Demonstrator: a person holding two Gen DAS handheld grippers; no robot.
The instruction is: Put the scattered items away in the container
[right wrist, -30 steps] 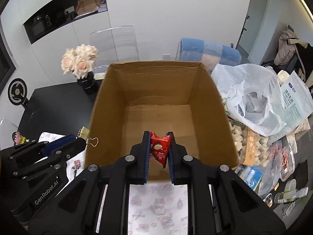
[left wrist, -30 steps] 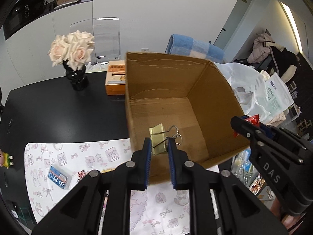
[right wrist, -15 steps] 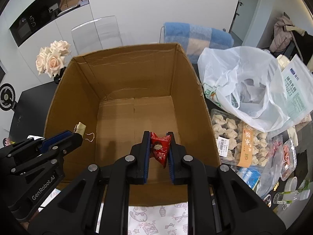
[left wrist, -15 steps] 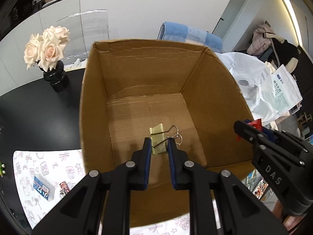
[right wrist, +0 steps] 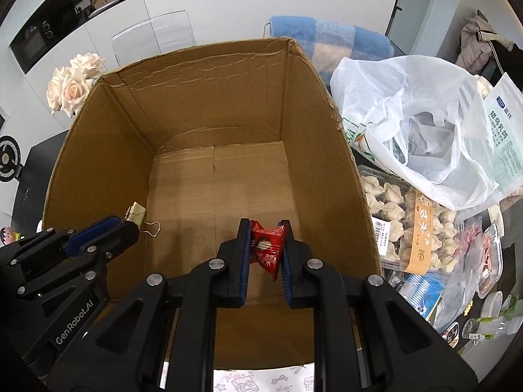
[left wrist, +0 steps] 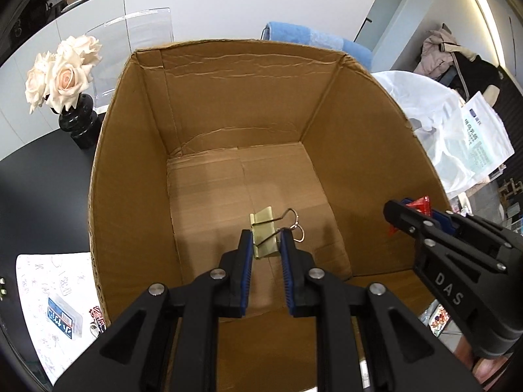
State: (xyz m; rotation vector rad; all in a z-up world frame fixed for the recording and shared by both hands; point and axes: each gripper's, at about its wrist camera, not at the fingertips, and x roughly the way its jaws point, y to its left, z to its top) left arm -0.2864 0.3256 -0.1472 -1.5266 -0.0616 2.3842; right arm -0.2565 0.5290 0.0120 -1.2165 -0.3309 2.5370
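Observation:
An open cardboard box [left wrist: 137, 170] [right wrist: 108, 150] fills both views, its floor bare. My left gripper [left wrist: 265, 238] is shut on a gold binder clip [left wrist: 264, 232] and hangs over the box's inside. My right gripper [right wrist: 265, 228] is shut on a red snack packet [right wrist: 266, 248], also above the box floor. In the left wrist view the right gripper [left wrist: 408, 209] shows at the right with the red snack packet [left wrist: 421, 204] in it. The right wrist view has the left gripper [right wrist: 129, 223] at the left wall, the binder clip [right wrist: 140, 216] sticking out of it.
A black vase of pale roses [left wrist: 62, 81] stands left of the box on the black table [left wrist: 39, 189]. A patterned mat [left wrist: 39, 294] holds a small blue packet [left wrist: 63, 315]. White plastic bags [right wrist: 408, 121] and trays of dumplings [right wrist: 412, 222] crowd the right.
Both grippers have moved forward from the near edge to over the box's inside, each still holding its item. The box now fills the views.

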